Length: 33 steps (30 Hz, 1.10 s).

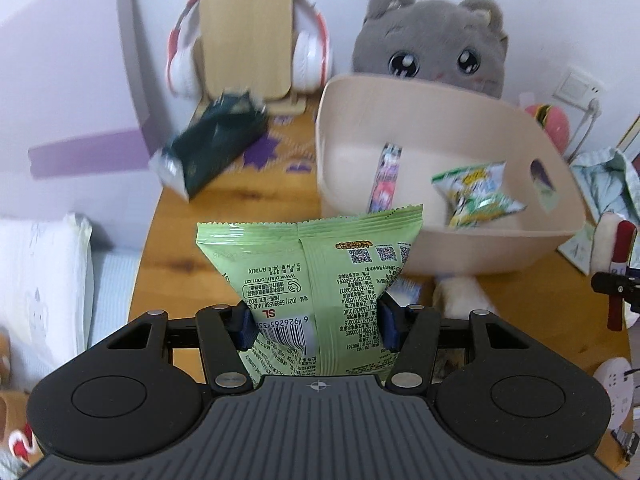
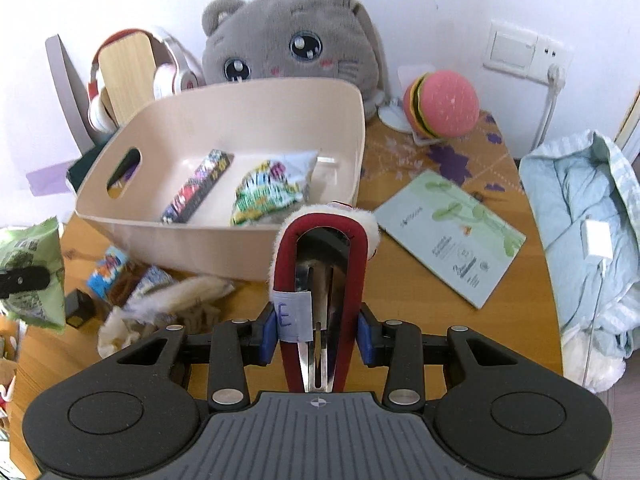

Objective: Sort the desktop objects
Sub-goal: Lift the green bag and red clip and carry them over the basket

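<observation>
My left gripper [image 1: 316, 328] is shut on a green snack bag [image 1: 320, 272], held upright above the wooden table [image 1: 240, 188], just in front of the beige bin [image 1: 500, 248]. The bag also shows at the left of the right wrist view [image 2: 36, 276]. My right gripper [image 2: 318, 338] is shut on a dark red hair clip with white fur trim [image 2: 324, 240], held near the beige bin's front wall [image 2: 200, 248]. Inside the bin lie a long colourful snack bar [image 2: 196, 188] and a small green-white snack packet [image 2: 268, 192].
A grey cat plush [image 2: 296, 40] and headphones on a wooden stand [image 1: 248, 44] stand behind the bin. A dark green box [image 1: 216, 144] lies at the left. A burger toy [image 2: 440, 104], a green booklet [image 2: 448, 236], blue cloth [image 2: 588, 232] and loose small packets [image 2: 132, 280] crowd the table.
</observation>
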Each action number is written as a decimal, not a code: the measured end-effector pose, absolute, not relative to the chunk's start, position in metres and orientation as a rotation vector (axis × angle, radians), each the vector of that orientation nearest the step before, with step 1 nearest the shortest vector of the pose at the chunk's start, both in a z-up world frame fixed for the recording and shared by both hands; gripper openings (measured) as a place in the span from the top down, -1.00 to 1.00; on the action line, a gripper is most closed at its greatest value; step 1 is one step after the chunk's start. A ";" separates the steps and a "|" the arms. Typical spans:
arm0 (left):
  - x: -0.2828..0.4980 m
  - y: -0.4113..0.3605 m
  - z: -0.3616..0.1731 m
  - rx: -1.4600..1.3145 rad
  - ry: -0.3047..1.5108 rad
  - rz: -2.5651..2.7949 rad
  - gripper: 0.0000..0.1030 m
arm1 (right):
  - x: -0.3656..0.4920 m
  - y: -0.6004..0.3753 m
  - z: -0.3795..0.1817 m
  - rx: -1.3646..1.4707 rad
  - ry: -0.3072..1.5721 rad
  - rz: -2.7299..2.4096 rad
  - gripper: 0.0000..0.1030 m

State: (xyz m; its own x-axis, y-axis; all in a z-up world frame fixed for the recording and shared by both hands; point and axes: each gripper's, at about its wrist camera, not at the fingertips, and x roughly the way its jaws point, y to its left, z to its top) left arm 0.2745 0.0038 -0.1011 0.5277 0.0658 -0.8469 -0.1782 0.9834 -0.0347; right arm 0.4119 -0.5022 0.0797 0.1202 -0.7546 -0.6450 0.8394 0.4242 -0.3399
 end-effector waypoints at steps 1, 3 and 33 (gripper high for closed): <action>0.279 0.004 -0.097 -0.121 0.995 0.138 -0.11 | 0.413 -0.501 0.083 0.110 0.855 -1.167 0.29; 0.287 0.003 -0.089 -0.114 0.975 0.123 -0.11 | 0.416 -0.499 0.090 0.095 0.841 -1.169 0.29; 0.413 -0.026 -0.087 -0.021 0.893 -0.015 -0.11 | 0.506 -0.538 0.130 0.015 0.718 -1.222 0.28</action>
State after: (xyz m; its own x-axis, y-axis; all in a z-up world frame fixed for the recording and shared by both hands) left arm 0.4126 -0.0265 -0.0868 0.6268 -0.0219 -0.7789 0.0046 0.9997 -0.0244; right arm 0.5061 -0.5375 0.1296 0.1532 -0.8472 -0.5086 0.8564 0.3706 -0.3594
